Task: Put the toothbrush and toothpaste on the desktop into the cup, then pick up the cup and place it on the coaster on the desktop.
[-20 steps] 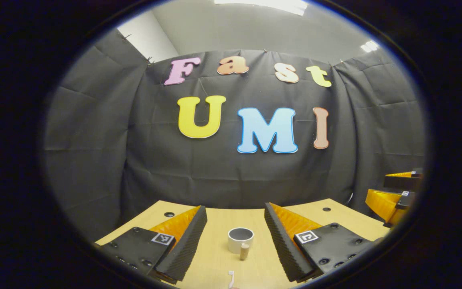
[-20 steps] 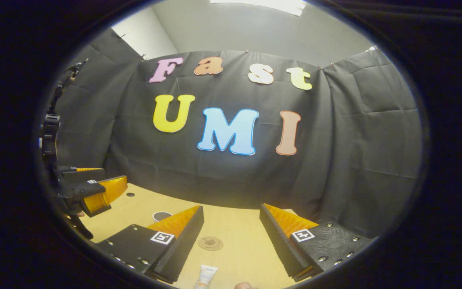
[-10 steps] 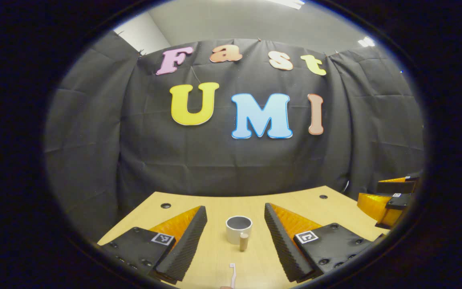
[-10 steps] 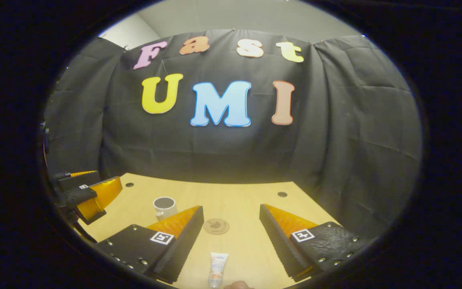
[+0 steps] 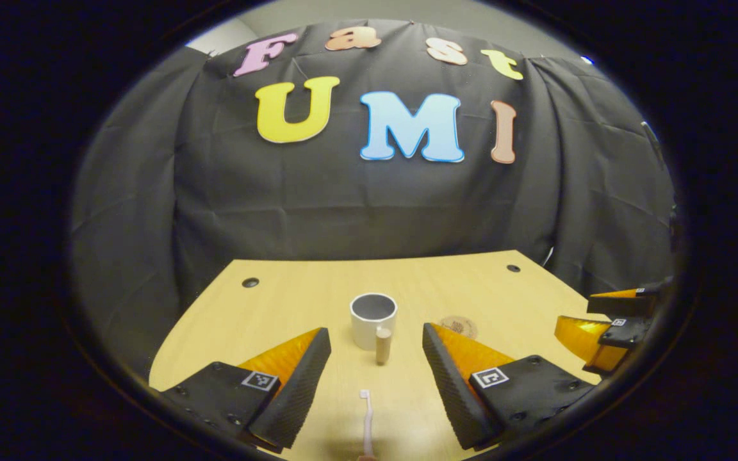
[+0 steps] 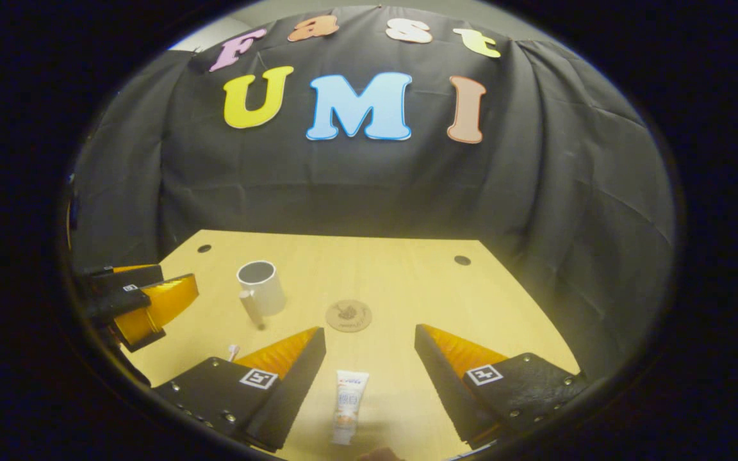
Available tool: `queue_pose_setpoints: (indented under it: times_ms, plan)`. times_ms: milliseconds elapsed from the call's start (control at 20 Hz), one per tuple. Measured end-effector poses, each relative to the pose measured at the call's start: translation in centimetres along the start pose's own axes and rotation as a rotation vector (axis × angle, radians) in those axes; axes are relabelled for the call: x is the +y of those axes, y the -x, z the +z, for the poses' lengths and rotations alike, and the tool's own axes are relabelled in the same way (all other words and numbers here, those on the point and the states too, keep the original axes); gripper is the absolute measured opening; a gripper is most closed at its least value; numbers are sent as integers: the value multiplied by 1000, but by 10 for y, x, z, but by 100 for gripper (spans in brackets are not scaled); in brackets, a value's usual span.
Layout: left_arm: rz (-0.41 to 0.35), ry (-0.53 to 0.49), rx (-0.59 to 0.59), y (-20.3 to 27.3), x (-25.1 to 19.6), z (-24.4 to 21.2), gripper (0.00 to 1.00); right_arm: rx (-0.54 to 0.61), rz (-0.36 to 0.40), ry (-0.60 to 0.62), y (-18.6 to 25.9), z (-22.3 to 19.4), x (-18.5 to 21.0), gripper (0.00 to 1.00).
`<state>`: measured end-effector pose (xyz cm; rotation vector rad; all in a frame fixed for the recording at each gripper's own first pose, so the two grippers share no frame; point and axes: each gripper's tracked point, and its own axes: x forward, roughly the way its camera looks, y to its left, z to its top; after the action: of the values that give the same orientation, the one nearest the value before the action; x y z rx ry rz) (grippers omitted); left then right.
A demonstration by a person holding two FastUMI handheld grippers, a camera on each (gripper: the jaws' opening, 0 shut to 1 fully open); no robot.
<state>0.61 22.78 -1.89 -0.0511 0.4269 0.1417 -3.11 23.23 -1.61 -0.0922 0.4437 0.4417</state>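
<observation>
Toothbrush (image 5: 365, 416) lies between the spread left gripper (image 5: 375, 352) fingers, its handle cut off below; toothpaste (image 6: 346, 405) lies between the parted right gripper (image 6: 369, 349) fingers. Cup (image 5: 373, 318) and coaster (image 6: 348, 315) sit apart on the desktop (image 6: 407, 282).

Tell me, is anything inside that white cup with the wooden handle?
The white cup looks empty: the inner wall seen from the left gripper view is bare grey. Its bottom is hidden by the rim. The pink toothbrush and white toothpaste tube lie on the wooden desktop.
</observation>
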Motion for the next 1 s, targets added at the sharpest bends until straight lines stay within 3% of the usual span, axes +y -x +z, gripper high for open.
queue_pose_setpoints:
  times_ms: [450, 1000]
  plan:
    - [15, 93, 241, -39, 20, -75, 94, 182, 46, 36, -13, -41, 11, 91]
    - [45, 145, 594, -48, 32, -160, 95, 461, 85, 18, -31, -106, 16, 91]
